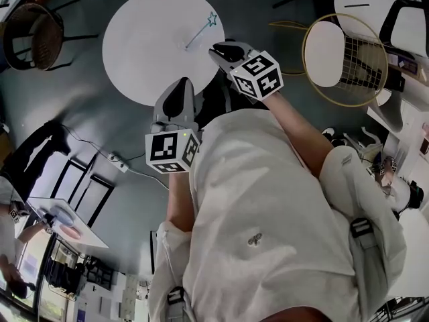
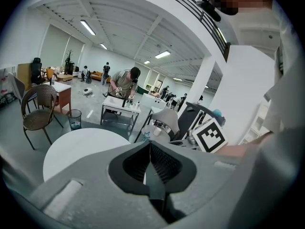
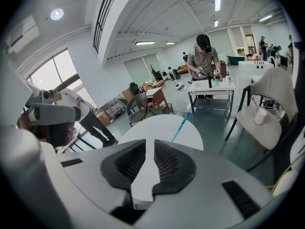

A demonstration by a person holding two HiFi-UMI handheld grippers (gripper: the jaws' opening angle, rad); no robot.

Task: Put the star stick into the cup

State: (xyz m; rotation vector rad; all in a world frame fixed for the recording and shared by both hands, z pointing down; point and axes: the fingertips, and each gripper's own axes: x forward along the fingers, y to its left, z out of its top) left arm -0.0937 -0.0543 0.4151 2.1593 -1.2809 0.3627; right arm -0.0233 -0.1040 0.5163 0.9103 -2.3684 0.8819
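The star stick [image 1: 201,31] is a thin blue rod with a teal star at its far end. It lies on the round white table [image 1: 147,52] near the right rim. In the right gripper view the star stick [image 3: 180,126] lies beyond my jaws, touched by nothing. A small white cup [image 3: 259,117] stands on a pale chair seat to the table's right. My right gripper [image 1: 216,49] hovers at the table's near-right edge, its jaws a narrow gap apart with nothing between them. My left gripper [image 1: 179,84] hangs lower left, off the table, jaws together and empty.
A gold-framed round chair [image 1: 345,59] stands right of the table. A wicker chair [image 1: 30,35] stands at the far left. A power strip and cable [image 1: 117,162] lie on the floor. People work at white benches [image 3: 212,87] further back.
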